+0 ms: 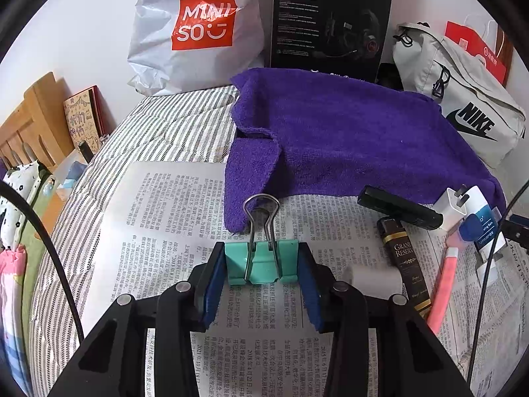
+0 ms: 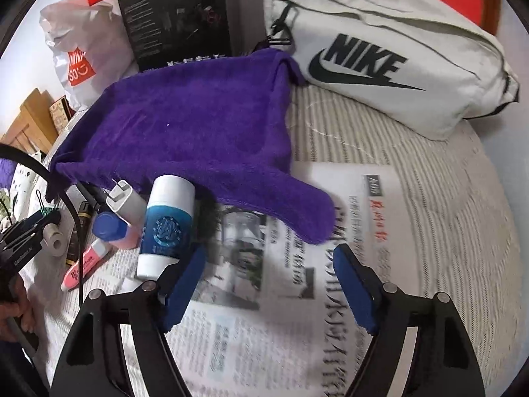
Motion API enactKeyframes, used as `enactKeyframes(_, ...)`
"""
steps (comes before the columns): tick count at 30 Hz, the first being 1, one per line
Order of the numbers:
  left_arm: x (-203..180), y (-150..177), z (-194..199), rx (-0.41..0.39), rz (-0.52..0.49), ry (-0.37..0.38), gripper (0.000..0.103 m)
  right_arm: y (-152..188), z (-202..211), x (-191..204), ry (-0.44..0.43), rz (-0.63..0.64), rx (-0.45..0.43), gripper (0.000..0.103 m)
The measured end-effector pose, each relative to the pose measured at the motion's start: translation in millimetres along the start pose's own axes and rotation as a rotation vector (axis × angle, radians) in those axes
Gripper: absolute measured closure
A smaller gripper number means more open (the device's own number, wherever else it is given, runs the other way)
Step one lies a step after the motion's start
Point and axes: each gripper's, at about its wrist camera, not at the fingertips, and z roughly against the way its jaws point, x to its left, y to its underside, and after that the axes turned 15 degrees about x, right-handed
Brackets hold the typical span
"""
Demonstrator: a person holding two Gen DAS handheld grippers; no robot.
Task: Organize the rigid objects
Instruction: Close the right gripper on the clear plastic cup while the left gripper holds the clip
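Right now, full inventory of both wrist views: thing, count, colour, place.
binder clip: 1, mint green, clamped between left gripper pads
towel: 1, purple, over far edge of newspaper
newspaper: spread on striped bedding
tube: 1, white and blue, beside right gripper's left finger
charger plug: 1, white, by the tube
pink pen: 1, left of the tube
dark box: 1, black and gold, on newspaper
Nike bag: 1, pale grey, far right
Miniso bag: 1, white, far left
headset box: 1, black, behind towel
left gripper: shut on clip
right gripper: open, empty
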Motion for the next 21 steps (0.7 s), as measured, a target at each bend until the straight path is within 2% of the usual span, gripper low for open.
enactKeyframes(4, 0, 0, 0, 0.000, 0.001, 0.002, 0.063, -6, -9, 6, -0.004, 0.019, 0.001, 0.042)
enactKeyframes(6, 0, 0, 0, 0.000, 0.002, 0.005, 0.063, -7, -15, 7, -0.002, 0.031, 0.010, 0.059)
enactKeyframes(10, 1, 0, 0, 0.000, 0.003, 0.007, 0.063, -2, -14, 7, 0.025, 0.049, -0.026, 0.067)
enactKeyframes(12, 1, 0, 0, 0.000, 0.003, 0.008, 0.063, -1, -14, 6, 0.022, 0.051, -0.039, 0.076)
enactKeyframes(21, 3, 0, 2, -0.001, 0.011, 0.033, 0.064, 9, 2, 3, -0.009, 0.057, -0.037, 0.076)
